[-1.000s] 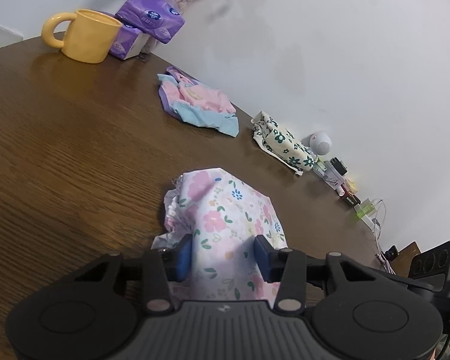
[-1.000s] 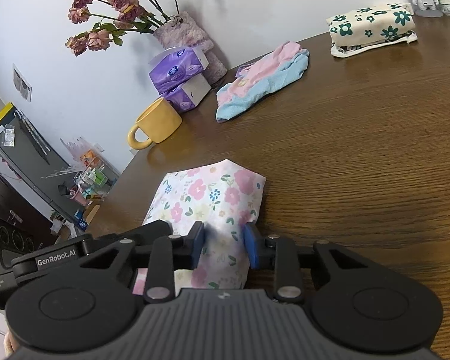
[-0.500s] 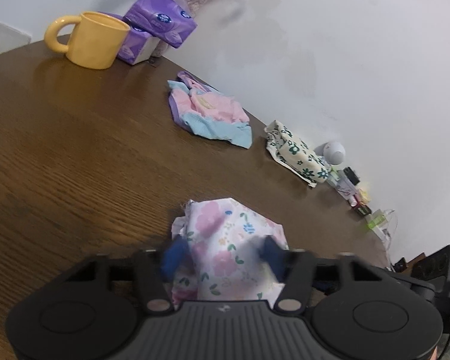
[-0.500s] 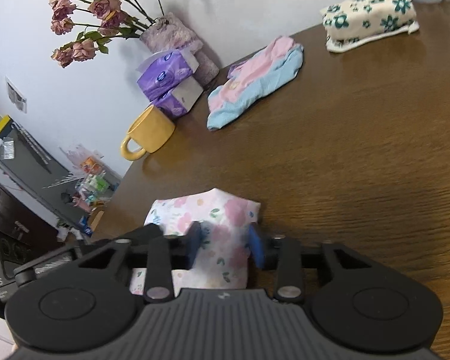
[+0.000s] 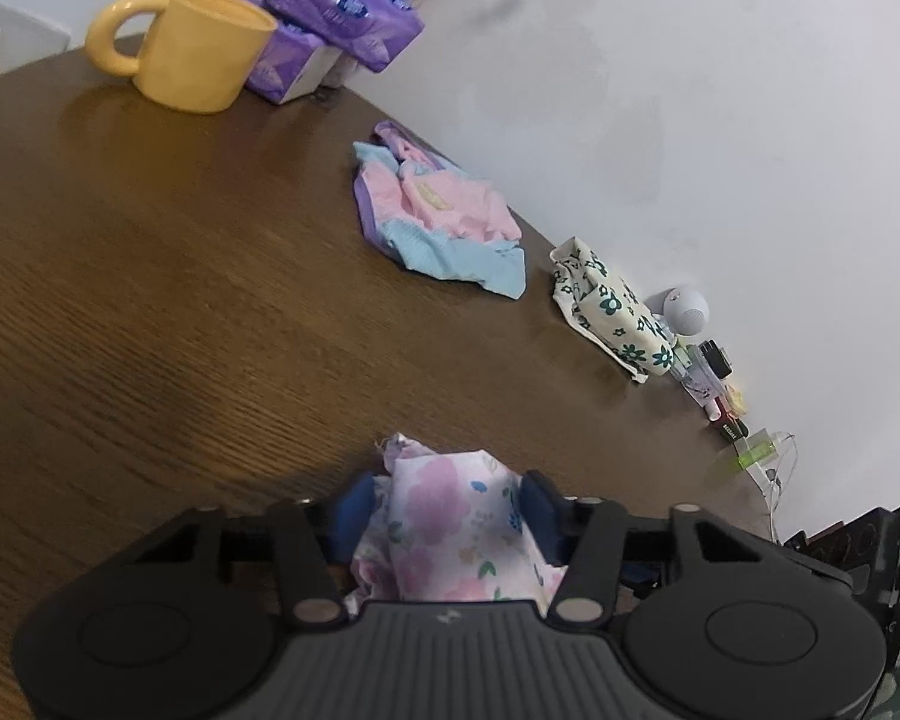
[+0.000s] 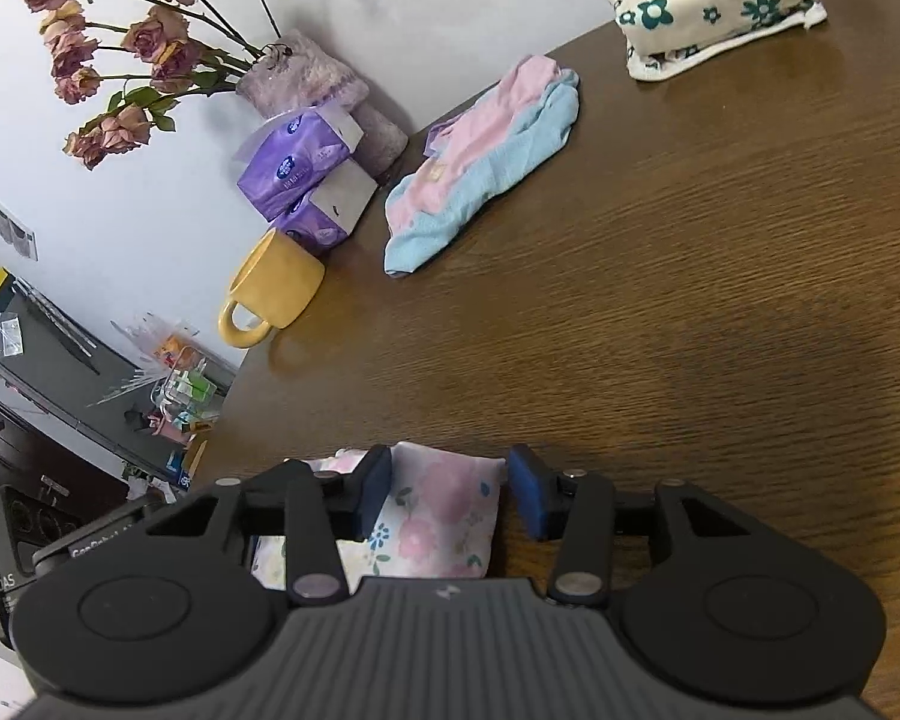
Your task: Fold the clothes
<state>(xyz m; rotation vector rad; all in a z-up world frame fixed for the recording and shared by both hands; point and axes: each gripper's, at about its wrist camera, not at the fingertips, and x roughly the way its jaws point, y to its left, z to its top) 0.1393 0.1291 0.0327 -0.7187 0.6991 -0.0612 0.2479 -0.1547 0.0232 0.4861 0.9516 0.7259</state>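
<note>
Near the table's [image 6: 720,276] front edge, the floral garment [image 5: 450,531] lies between both pairs of fingers: the left gripper [image 5: 447,507] looks closed on its bunched fabric, though blur hides the contact, while the right gripper [image 6: 450,489] stands wide, its right pad clear of the cloth. One-sided tension could undo the fold or drag it off the edge. Legible writing: "GenRobot" on the other gripper's body.
</note>
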